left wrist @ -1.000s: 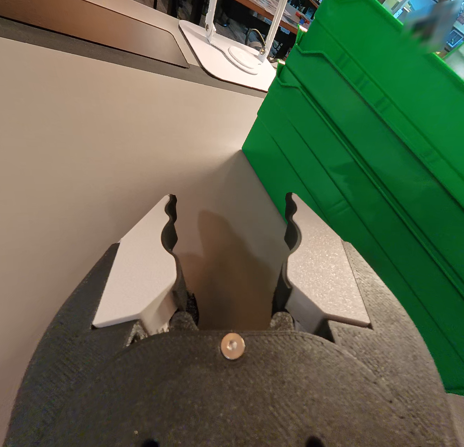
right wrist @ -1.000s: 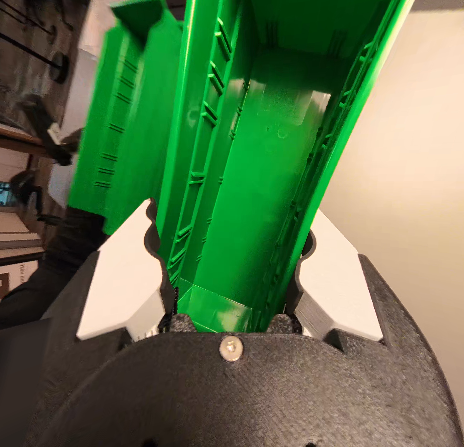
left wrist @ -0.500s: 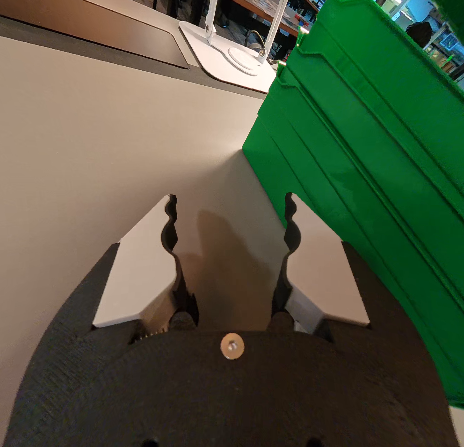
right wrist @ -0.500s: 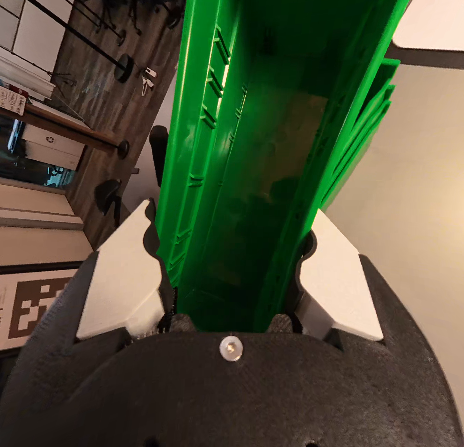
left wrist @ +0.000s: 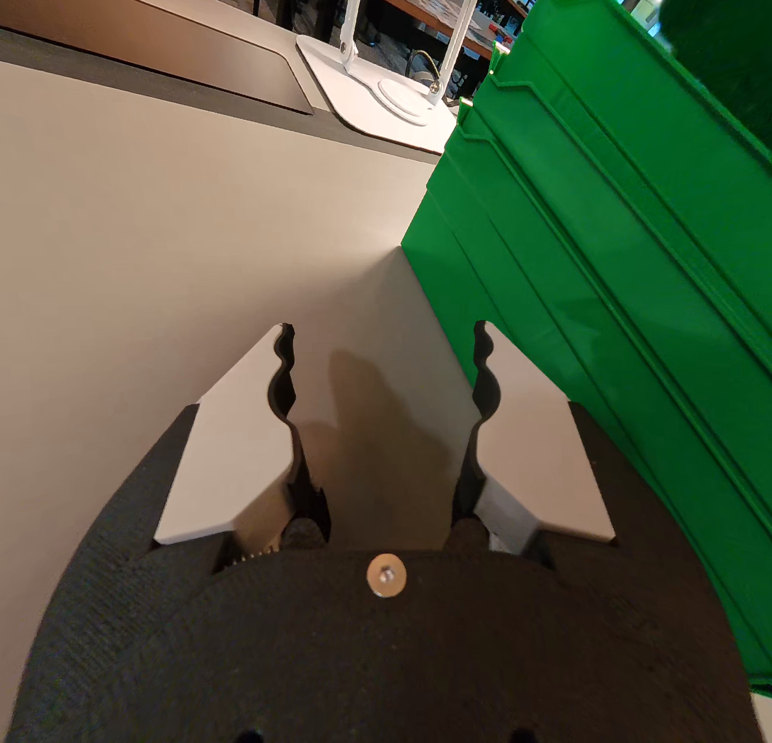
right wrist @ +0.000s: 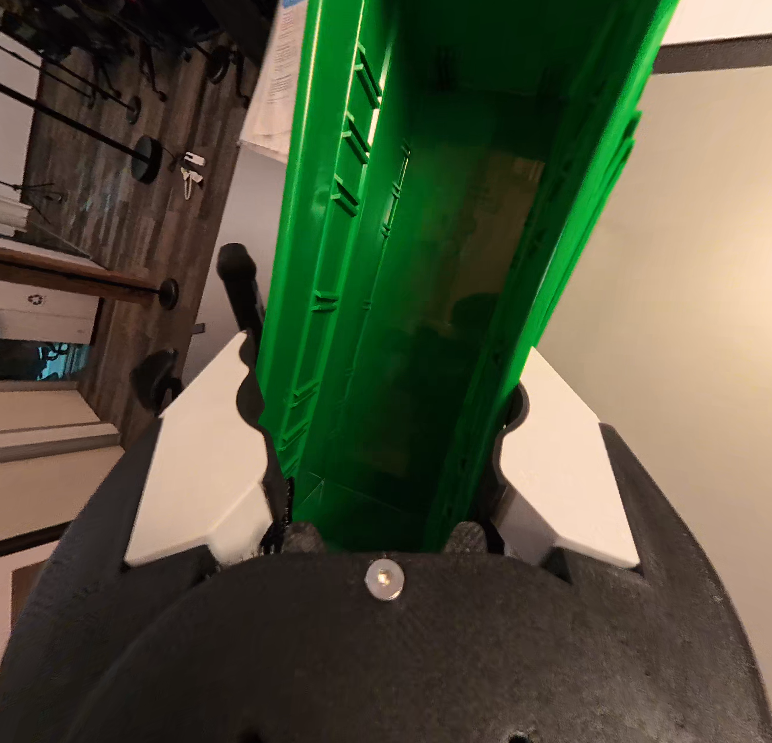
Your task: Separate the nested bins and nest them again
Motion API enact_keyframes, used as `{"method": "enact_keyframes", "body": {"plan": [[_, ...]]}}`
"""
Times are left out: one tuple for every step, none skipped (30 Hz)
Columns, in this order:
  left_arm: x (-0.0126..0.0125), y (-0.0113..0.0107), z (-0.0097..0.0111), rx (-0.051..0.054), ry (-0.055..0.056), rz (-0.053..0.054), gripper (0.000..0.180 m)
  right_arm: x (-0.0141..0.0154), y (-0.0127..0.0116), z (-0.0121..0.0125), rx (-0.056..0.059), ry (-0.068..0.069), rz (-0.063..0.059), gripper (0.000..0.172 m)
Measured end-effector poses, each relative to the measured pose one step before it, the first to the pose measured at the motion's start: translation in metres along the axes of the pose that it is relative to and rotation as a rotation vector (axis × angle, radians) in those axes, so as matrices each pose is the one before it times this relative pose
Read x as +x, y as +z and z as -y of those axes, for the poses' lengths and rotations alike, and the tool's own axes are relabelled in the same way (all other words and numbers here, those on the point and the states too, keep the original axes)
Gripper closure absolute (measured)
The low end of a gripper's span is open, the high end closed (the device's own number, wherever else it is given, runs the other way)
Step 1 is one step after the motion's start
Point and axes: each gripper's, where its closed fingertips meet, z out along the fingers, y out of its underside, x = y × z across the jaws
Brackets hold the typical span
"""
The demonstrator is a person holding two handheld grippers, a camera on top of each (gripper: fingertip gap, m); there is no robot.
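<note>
In the left wrist view a stack of nested green bins stands on the beige table to the right of my left gripper. That gripper is open and empty, low over the table, with its right finger close beside the stack's lowest bin. My right gripper is shut on one green bin. It holds the bin by its two long side walls, a pad pressed on each, and I look into the bin's inside. This lifted bin shows as a dark green blur at the left view's top right. Rims of the stack show behind it.
A white lamp base stands at the table's far edge beside the stack. In the right wrist view the wooden floor, dark stand feet and a black handle lie left of the held bin. The table lies to its right.
My right gripper has swung with the green bin held fast in it, away from the other bins; floor now shows on its left. My left gripper has stayed open and nearly still.
</note>
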Motion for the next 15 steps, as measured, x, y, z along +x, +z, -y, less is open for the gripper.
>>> {"method": "enact_keyframes", "body": {"plan": [[-0.00004, -0.00016, 0.00012, 0.0012, -0.0019, -0.0013, 0.094, 0.00300, 0.00333, -0.00130, 0.0050, 0.0144, -0.0103, 0.054], [-0.00003, -0.00015, 0.00014, 0.0013, -0.0021, -0.0012, 0.094, 0.00222, 0.00321, -0.00133, 0.0016, 0.0068, -0.0085, 0.054], [-0.00006, -0.00013, 0.00015, 0.0009, -0.0022, -0.0014, 0.094, 0.00191, 0.00333, -0.00163, -0.0014, 0.0033, -0.0138, 0.054], [0.00000, -0.00006, 0.00013, 0.0008, -0.0020, -0.0015, 0.094, 0.00165, 0.00349, -0.00154, -0.0034, -0.0011, -0.0175, 0.053], [0.00000, -0.00007, -0.00001, 0.0002, -0.0011, -0.0011, 0.094, 0.00143, 0.00358, -0.00103, -0.0030, -0.0030, -0.0188, 0.053], [0.00002, 0.00001, -0.00001, -0.0005, -0.0002, -0.0005, 0.094, 0.00147, 0.00365, -0.00069, -0.0035, -0.0051, -0.0200, 0.052], [0.00003, 0.00007, -0.00003, -0.0002, 0.0007, -0.0001, 0.094, 0.00121, 0.00391, -0.00038, -0.0028, -0.0056, -0.0182, 0.051], [0.00020, 0.00005, -0.00003, -0.0004, 0.0008, -0.0001, 0.094, 0.00110, 0.00421, -0.00043, -0.0046, -0.0064, -0.0168, 0.050], [0.00008, 0.00004, -0.00008, -0.0006, 0.0004, -0.0004, 0.094, 0.00097, 0.00436, -0.00024, -0.0045, -0.0061, -0.0140, 0.049], [-0.00002, 0.00003, 0.00002, -0.0002, 0.0003, -0.0005, 0.094, 0.00145, 0.00437, 0.00005, -0.0025, -0.0061, -0.0150, 0.047], [0.00011, -0.00004, -0.00004, 0.0001, 0.0001, -0.0004, 0.094, 0.00153, 0.00379, 0.00020, -0.0043, -0.0023, -0.0104, 0.045], [0.00000, 0.00000, -0.00001, 0.0000, 0.0003, -0.0001, 0.094, 0.00028, 0.00253, 0.00029, -0.0072, 0.0059, 0.0040, 0.044], [0.00000, 0.00013, -0.00008, -0.0005, -0.0001, -0.0003, 0.094, 0.00011, 0.00139, 0.00088, -0.0042, 0.0009, 0.0042, 0.043], [0.00002, 0.00002, 0.00001, -0.0004, -0.0004, -0.0004, 0.094, 0.00048, 0.00101, 0.00061, -0.0052, -0.0063, -0.0023, 0.042], [0.00011, 0.00012, -0.00008, -0.0006, 0.0004, -0.0001, 0.094, 0.00005, 0.00079, 0.00044, -0.0063, -0.0018, -0.0016, 0.042]]}}
